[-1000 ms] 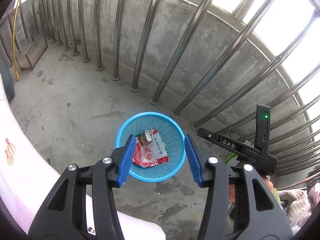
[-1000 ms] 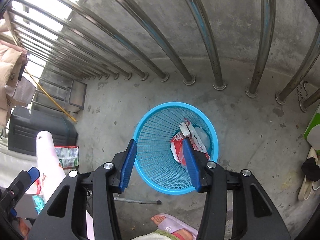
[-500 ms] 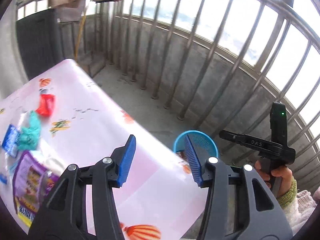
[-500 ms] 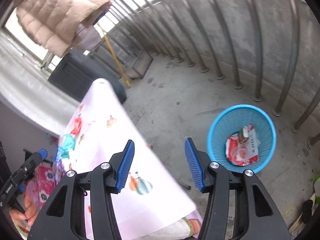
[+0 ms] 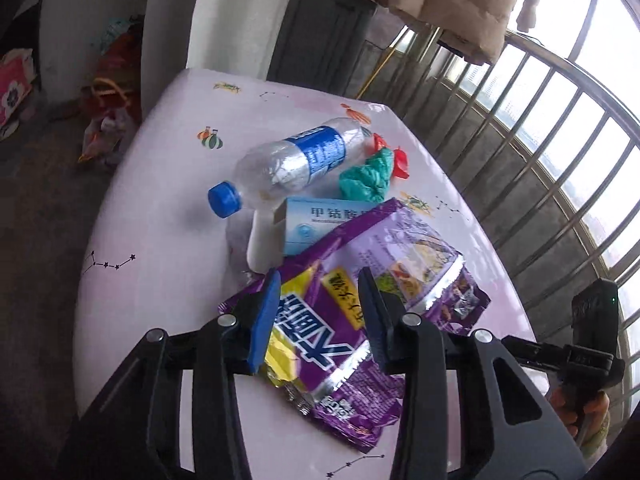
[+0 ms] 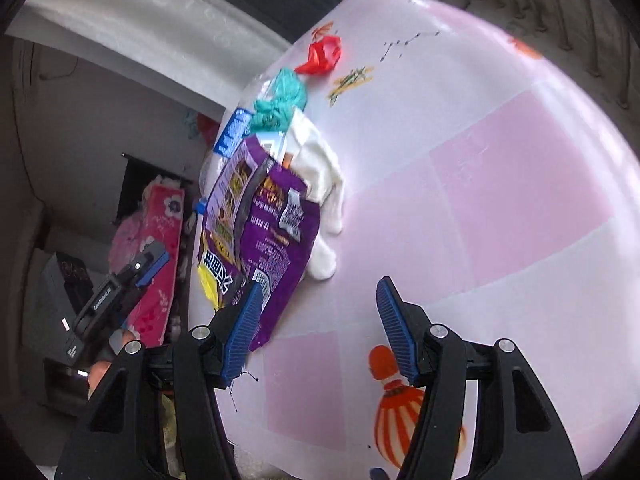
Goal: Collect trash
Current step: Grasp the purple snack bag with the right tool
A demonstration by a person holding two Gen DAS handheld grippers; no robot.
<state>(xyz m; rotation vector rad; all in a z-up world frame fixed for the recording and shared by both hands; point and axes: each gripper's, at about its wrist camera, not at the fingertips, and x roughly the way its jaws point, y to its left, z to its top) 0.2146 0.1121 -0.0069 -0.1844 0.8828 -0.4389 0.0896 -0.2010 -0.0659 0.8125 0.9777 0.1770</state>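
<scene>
A pile of trash lies on the pink-clothed table: a purple snack bag, a clear bottle with a blue cap, a light blue box, a teal crumpled bag and a red wrapper. My left gripper hovers over the purple bag's near end, jaws closing, pads apart from it. In the right wrist view the purple bag leans by a white cloth. My right gripper is opening over bare tablecloth, its left finger beside the bag's edge.
A metal railing runs behind the table's right side. A dark cabinet and a hanging beige jacket stand at the back. Bags lie on the floor at the left. A pink flowered item stands beyond the table.
Both views have swung away from the blue basket on the floor and onto the table with the trash pile. The left jaws have narrowed and the right jaws have widened.
</scene>
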